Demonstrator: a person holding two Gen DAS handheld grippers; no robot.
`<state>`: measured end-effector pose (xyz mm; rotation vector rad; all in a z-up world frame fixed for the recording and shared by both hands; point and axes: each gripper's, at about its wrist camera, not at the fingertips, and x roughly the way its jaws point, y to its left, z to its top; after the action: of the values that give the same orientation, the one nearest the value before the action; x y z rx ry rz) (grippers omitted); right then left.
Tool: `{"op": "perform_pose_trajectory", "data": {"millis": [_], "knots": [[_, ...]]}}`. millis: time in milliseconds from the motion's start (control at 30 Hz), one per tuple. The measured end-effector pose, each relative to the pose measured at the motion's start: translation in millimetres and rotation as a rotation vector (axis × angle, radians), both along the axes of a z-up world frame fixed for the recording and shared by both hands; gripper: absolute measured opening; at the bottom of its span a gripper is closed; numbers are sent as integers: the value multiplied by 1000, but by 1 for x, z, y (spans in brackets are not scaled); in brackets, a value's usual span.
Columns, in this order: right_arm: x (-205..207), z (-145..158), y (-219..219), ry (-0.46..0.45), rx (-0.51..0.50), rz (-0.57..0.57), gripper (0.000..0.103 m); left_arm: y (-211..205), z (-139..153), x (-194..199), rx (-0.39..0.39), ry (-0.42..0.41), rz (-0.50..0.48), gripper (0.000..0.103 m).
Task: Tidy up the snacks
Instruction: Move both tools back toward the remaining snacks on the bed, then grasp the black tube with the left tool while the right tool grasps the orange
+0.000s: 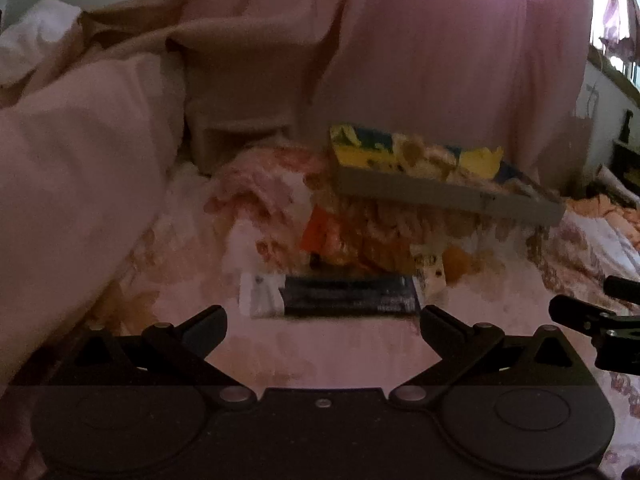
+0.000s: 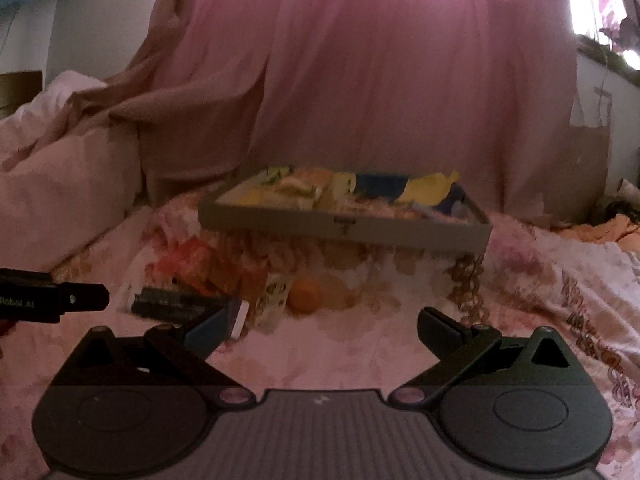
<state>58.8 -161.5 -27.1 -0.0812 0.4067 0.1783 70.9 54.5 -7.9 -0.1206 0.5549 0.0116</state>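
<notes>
Now I am holding both the left gripper (image 1: pixel 322 326) and right gripper (image 2: pixel 316 330) wide open and empty, lining up the dark snack packet (image 1: pixel 348 294) lying just ahead of the left jaws; the gray tray (image 2: pixel 400 232) is waiting beyond.

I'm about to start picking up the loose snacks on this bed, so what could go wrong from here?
1. The tray sits on soft, bunched bedding and looks tilted; pressing snacks in could tip it.
2. The dark packet lies flat on the blanket, so the open left tongs may pinch fabric too.
3. The orange ball could roll on the slope if the right tongs nudge it.
</notes>
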Motion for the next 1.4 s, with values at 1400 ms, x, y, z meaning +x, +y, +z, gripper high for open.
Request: {"op": "perform_pose_trajectory", "data": {"millis": [1400], "knots": [[91, -47, 9, 174, -215, 159, 103, 2, -43, 110, 299, 108, -401, 102]]}}
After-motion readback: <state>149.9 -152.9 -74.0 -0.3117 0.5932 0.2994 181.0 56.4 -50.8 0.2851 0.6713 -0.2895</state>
